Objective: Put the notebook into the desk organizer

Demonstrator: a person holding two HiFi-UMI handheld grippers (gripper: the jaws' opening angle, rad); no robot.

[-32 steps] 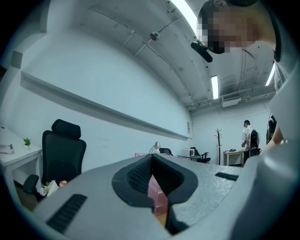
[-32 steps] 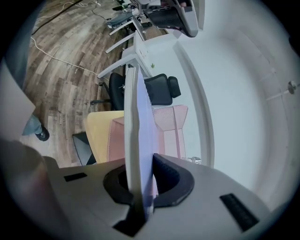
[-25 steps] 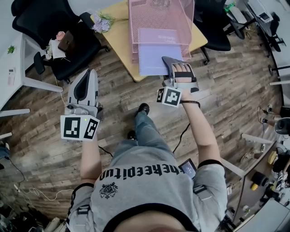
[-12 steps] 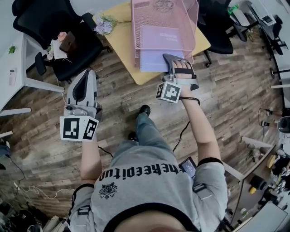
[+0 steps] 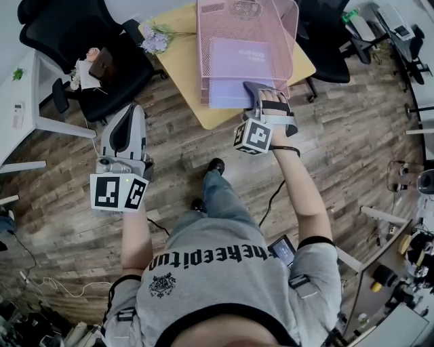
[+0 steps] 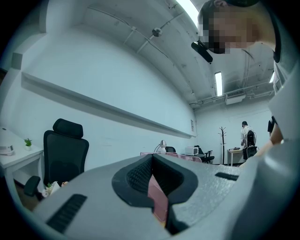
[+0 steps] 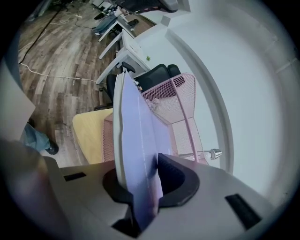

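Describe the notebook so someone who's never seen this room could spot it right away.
On the yellow table at the top of the head view stands a pink mesh desk organizer. The notebook is the flat, pale lavender rectangle poking out of its front, toward the person: smooth and solid, unlike the pink mesh around it.

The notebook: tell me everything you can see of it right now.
The notebook is closed and thin, with a lavender cover and a white page edge. It lies flat, partway inside a lower tray of the pink mesh organizer on the yellow table, its near edge sticking out. The right gripper has the near right corner between its jaws, which have just been opening; the pads look to touch both faces.
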